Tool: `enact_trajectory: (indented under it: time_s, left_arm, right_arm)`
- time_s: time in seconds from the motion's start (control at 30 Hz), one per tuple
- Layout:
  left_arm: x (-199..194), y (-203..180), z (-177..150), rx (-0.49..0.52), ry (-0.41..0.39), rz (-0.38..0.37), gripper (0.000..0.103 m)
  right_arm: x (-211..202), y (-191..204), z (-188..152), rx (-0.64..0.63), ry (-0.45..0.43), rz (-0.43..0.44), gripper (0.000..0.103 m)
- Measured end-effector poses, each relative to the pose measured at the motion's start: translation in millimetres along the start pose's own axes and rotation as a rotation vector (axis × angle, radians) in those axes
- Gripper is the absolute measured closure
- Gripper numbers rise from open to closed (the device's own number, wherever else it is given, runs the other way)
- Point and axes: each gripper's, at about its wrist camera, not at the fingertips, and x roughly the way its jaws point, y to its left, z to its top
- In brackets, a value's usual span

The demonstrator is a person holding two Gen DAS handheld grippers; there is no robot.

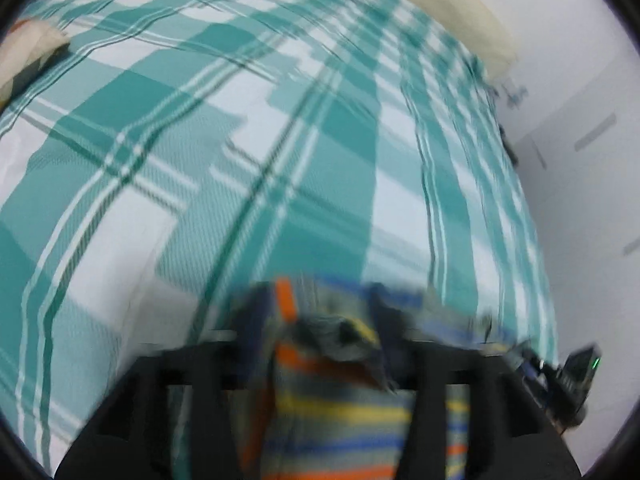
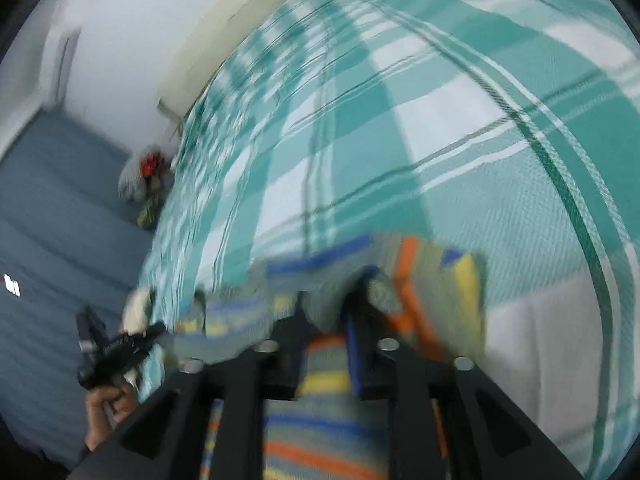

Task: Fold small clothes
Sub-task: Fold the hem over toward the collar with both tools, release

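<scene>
Both grippers (image 1: 316, 320) (image 2: 328, 304) gape around striped garment (image 1: 344, 412) on checked bedsheet (image 1: 200, 120).

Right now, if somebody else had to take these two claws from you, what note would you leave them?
Left claw: jaws apart, with the striped garment bunched between them, apparently not pinched.
Right claw: narrower gap, the same garment between its jaws. The picture is too blurred to tell whether it grips.
Garment: lying on the green plaid sheet, right under both claws, with one edge seemingly turned over.
Done: a fold looks started, but the blur leaves this unsure.
Left: check that fold, flatten it, then finish folding.
</scene>
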Motion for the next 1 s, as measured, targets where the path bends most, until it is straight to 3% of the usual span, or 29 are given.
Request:
enact_trajectory:
  time_s: [0.03, 0.13, 0.27, 0.33, 0.43, 0.5, 0.53, 0.6, 0.63, 0.7, 0.77, 0.87, 0.93, 1.0]
  left_arm:
    - [-1.5, 2.6, 3.2, -0.017, -0.022, 0.001, 0.034]
    - [-9.9, 4.1, 11.1, -0.023, -0.063, 0.004, 0.034]
    - [-30.2, -15.1, -11.8, 0.142, -0.080, 0.030, 0.033]
    - [-42.2, -29.4, -44.1, 0.250, -0.070, -0.008, 0.030]
    - [-54.0, -40.1, -101.2, 0.390, -0.023, -0.048, 0.023]
    - [-52.0, -38.2, -144.0, 0.488, 0.027, -0.001, 0.023]
    - [-45.9, -28.9, -167.0, 0.533, 0.073, 0.065, 0.023]
    - [-44.9, -10.4, -185.1, 0.549, 0.088, 0.147, 0.023]
    - [-54.5, -1.3, -190.4, 0.551, 0.063, 0.133, 0.023]
    - [-73.5, 10.5, -194.8, 0.525, 0.037, 0.228, 0.015]
    - [-97.0, 21.1, -198.5, 0.454, 0.028, 0.222, 0.015]
    - [-128.8, 27.8, -214.7, 0.382, -0.030, 0.213, 0.008]
    - [-138.7, 29.7, -230.7, 0.362, -0.082, 0.236, 0.006]
    - [-143.0, 35.4, -251.8, 0.339, -0.109, 0.252, 0.005]
  right_arm:
    - [0.4, -7.7, 6.0, 0.050, -0.033, 0.009, 0.060]
    - [-6.8, -11.3, 16.1, 0.077, -0.095, 0.012, 0.059]
    - [-18.9, 8.4, 18.1, -0.052, -0.092, -0.058, 0.059]
    - [-28.1, 25.6, 7.1, -0.160, -0.071, -0.087, 0.059]
    - [-40.7, 57.5, -36.2, -0.379, 0.000, -0.075, 0.059]
    - [-48.4, 68.9, -81.1, -0.528, 0.074, -0.054, 0.059]
    - [-51.5, 67.1, -103.2, -0.577, 0.111, -0.059, 0.059]
    - [-51.3, 47.2, -143.6, -0.654, 0.199, -0.155, 0.062]
    - [-51.7, 33.6, -154.5, -0.660, 0.218, -0.217, 0.067]
    - [-77.0, 15.6, -165.6, -0.637, 0.157, -0.249, 0.070]
    - [-99.7, 10.7, -167.3, -0.586, 0.121, -0.315, 0.063]
    - [-137.3, 12.6, -178.5, -0.545, 0.034, -0.317, 0.058]
    - [-158.1, 13.6, -199.8, -0.549, -0.021, -0.346, 0.043]
    - [-168.6, 13.9, -220.3, -0.535, -0.059, -0.369, 0.035]
